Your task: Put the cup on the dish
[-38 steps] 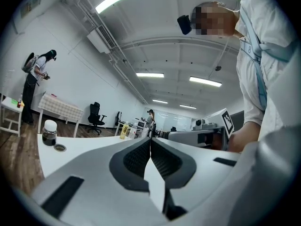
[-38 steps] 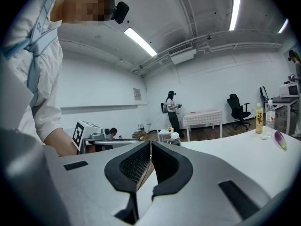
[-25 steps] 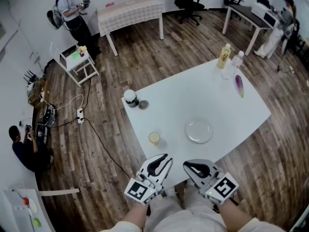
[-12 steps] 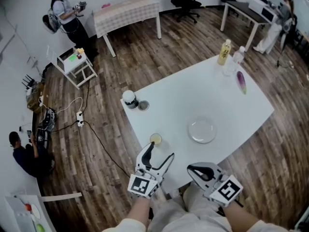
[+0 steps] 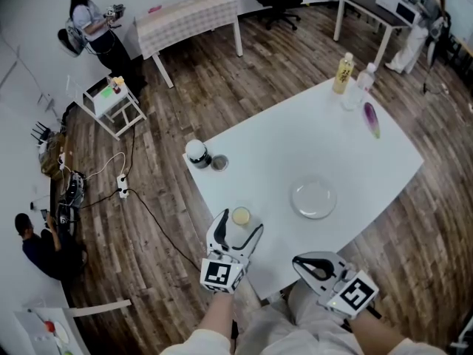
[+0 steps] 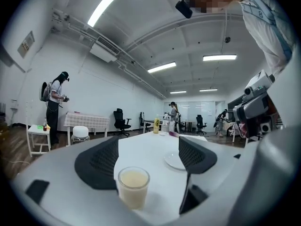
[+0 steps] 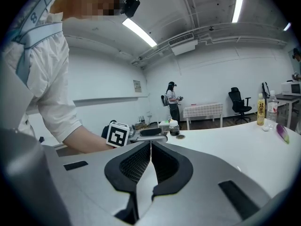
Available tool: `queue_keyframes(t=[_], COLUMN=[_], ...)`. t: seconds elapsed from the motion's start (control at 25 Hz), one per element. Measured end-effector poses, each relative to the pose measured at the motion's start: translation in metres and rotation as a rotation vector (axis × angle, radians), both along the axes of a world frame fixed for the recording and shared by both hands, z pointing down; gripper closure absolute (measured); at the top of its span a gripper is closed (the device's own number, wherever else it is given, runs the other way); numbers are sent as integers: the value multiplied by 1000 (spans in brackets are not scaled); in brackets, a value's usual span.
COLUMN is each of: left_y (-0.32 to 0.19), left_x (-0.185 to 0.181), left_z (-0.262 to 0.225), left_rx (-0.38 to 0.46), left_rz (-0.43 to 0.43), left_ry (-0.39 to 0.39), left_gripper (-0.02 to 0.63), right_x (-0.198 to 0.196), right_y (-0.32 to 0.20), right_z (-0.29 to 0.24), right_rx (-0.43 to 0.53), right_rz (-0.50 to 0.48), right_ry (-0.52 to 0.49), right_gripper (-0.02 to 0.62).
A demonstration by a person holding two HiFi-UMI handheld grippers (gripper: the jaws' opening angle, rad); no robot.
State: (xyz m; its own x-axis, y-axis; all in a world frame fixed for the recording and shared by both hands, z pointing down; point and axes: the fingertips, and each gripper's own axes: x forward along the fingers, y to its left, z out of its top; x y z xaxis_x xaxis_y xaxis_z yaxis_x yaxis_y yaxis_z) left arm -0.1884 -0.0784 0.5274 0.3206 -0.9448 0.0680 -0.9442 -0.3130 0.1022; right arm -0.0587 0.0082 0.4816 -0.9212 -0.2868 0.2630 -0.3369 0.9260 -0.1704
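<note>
A small clear cup (image 5: 241,216) of pale yellow drink stands near the white table's front left edge. The empty white dish (image 5: 313,199) lies to its right, apart from it. My left gripper (image 5: 238,226) reaches over the table edge with its jaws opening wide. In the left gripper view the cup (image 6: 133,186) stands between the black pads (image 6: 99,164), touching neither, and the dish (image 6: 174,160) lies beyond. My right gripper (image 5: 309,261) hovers off the table's front edge, shut with nothing in it; its pads (image 7: 141,163) meet in the right gripper view.
A white-lidded jar (image 5: 197,152) and a small round tin (image 5: 219,162) sit at the table's left corner. A yellow bottle (image 5: 342,72), a clear bottle (image 5: 362,83) and a purple object (image 5: 372,118) stand at the far right. People work around the room.
My left gripper has moved forward over the table edge to the cup, and its jaws have spread from nearly shut to wide. The right gripper has stayed low and shut.
</note>
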Motion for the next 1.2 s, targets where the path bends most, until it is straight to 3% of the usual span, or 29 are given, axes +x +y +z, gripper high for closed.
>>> queue_keyframes(t=[0.2, 0.52, 0.92, 1.2], left_y=[-7, -15, -21, -21], left_x=[-6, -7, -14, -14], left_z=[17, 64, 81, 82], left_rx=[-23, -135, -203, -209], left_rz=[-17, -16, -28, -8], left_ry=[23, -80, -126, -127], left_gripper=[219, 225, 345, 345], right_x=[0, 0, 3, 4], right_y=[1, -2, -4, -6], right_z=[4, 3, 4, 4], right_rx=[-1, 1, 2, -2], right_rz=[-7, -15, -16, -6], right_ry=[10, 15, 21, 20], right_gripper=[562, 562, 562, 561])
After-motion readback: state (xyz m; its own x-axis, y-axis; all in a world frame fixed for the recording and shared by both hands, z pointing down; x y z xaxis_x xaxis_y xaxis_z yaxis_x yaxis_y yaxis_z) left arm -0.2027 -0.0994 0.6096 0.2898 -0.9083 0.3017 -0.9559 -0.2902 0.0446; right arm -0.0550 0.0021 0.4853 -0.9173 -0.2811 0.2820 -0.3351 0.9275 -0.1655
